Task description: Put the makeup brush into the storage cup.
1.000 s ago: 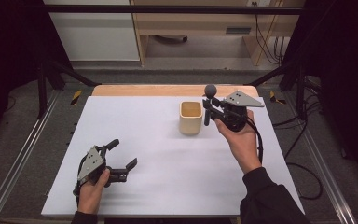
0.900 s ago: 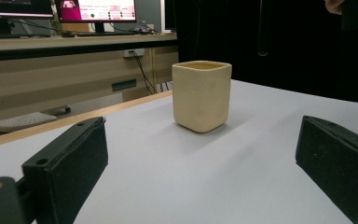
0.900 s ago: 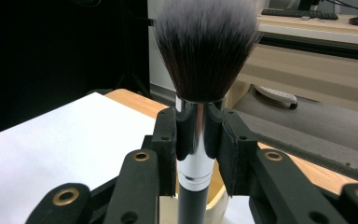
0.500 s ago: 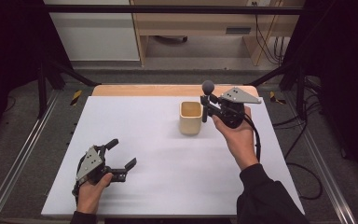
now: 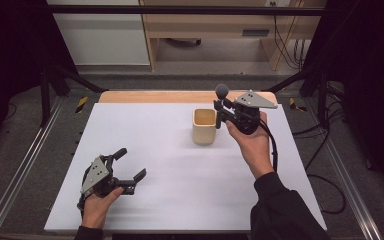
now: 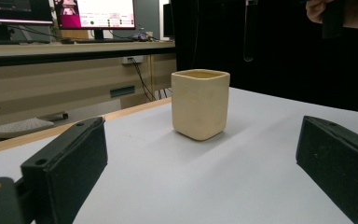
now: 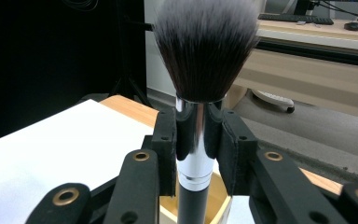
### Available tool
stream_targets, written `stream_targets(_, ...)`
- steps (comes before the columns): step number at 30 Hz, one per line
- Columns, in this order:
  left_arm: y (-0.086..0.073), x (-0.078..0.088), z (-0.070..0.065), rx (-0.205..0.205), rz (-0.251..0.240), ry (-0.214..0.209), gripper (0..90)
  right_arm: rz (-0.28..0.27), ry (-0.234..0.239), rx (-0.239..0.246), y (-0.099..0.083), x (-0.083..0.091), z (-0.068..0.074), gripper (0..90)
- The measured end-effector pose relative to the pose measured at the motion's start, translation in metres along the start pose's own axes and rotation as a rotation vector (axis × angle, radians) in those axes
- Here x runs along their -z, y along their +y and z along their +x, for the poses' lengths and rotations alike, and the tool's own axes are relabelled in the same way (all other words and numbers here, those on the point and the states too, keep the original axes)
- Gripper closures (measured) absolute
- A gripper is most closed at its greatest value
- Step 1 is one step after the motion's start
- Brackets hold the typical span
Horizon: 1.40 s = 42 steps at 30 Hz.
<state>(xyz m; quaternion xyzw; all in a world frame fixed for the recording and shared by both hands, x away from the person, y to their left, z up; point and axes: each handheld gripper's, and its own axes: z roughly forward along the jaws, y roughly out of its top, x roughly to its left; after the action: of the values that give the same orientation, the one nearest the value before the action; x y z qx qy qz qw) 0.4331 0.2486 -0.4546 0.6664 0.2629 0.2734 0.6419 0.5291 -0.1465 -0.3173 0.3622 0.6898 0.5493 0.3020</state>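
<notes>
A cream square cup stands upright on the white table top, right of centre toward the back. My right gripper hovers just right of the cup, shut on a makeup brush held upright, bristle head on top. In the right gripper view the brush's silver ferrule sits clamped between the pads, with the cup's rim right below. My left gripper rests open near the front left, holding nothing. The left gripper view frames the cup between its wide-apart fingers.
A wooden strip edges the table's far side. Metal frame rails run along both sides. Beyond the table stands a desk with cables on the floor. A black cable trails from the right gripper.
The right gripper has carried the brush a little left and higher, closer to the cup. The left gripper has stayed put, open.
</notes>
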Motion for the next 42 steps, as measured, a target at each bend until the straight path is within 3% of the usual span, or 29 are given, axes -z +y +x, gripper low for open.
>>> stream_targets(12, -0.001, -0.002, 0.0, -0.01, 0.006, -0.005, 1.7, -0.001, -0.008, 0.011, -0.001, -0.01, -0.001, 70.6)
stream_targets(20, -0.001, -0.002, 0.0, -0.014, 0.007, -0.006, 1.7, -0.008, -0.021, -0.012, -0.002, -0.018, -0.004, 70.6)
stream_targets(42, 0.0, -0.002, -0.002, -0.024, 0.008, -0.008, 1.7, -0.038, -0.072, -0.017, 0.0, -0.032, -0.008, 70.7)
